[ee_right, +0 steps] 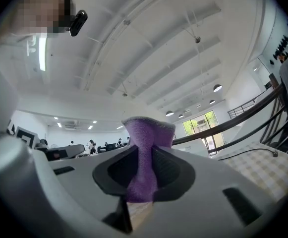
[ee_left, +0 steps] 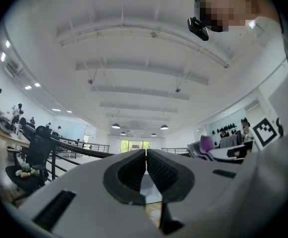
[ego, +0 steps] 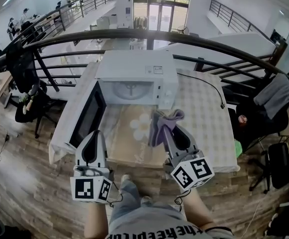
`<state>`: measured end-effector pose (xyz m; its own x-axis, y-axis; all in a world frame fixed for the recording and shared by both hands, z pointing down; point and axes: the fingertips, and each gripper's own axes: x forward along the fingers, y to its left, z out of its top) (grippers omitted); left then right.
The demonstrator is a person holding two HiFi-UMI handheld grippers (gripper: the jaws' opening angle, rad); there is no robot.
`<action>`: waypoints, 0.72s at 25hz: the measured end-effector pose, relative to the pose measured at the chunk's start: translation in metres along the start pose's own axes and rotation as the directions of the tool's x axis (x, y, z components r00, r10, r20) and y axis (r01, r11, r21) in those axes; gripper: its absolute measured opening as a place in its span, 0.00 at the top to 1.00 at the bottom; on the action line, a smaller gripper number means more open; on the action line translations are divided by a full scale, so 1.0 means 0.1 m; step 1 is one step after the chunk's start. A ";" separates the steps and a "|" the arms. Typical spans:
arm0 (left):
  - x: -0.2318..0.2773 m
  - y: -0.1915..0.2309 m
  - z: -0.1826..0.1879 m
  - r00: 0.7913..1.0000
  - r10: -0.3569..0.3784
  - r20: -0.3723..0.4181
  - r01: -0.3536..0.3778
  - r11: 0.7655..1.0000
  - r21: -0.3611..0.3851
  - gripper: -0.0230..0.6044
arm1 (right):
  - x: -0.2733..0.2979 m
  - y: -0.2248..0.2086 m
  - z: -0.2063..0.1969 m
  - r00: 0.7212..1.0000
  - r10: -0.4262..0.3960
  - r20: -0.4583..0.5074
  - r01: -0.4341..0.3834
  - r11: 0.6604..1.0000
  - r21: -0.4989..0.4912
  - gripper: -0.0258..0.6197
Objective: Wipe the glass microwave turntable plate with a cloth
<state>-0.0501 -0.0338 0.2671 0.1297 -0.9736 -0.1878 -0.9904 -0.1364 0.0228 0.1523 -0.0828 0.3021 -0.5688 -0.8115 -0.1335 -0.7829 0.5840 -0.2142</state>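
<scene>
One cloth (ee_right: pixel 147 130) tight in right tool (ee_right: pixel 143 155)

Upside-down print on shirt (ego: pixel 156 230), partly legible "thekeep", microwave label (ego: pixel 157 69) unreadable

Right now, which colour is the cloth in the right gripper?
Purple; the cloth shows best in the right gripper view.

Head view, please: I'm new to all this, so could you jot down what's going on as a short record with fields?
Setting: table beside a curved railing
Microwave: on the table, door swung open
Glass plate: seems to sit inside the microwave, hard to make out
Left gripper: fingers together, nothing held
Right gripper: fingers shut on a purple cloth
Wiping: not yet begun
</scene>
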 end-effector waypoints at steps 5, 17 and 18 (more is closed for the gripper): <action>0.34 0.16 -0.08 1.000 -0.017 0.007 0.017 1.000 -0.010 0.95 | 0.32 -0.10 -0.02 1.000 -0.016 0.004 0.016 1.000 -0.015 0.83; 1.27 0.58 -0.19 0.993 -0.120 0.019 0.120 0.993 -0.020 0.95 | 1.17 -0.29 -0.06 0.996 -0.088 0.018 0.088 0.996 -0.033 0.83; 1.32 0.61 -0.21 0.991 -0.129 0.018 0.130 0.991 -0.020 0.95 | 1.22 -0.29 -0.07 0.995 -0.095 0.016 0.095 0.995 -0.032 0.83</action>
<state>-0.0922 -0.1746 0.2640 0.2559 -0.9444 -0.2065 -0.9640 -0.2651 0.0179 0.1038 -0.1992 0.2991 -0.4880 -0.8633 -0.1286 -0.8412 0.5045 -0.1948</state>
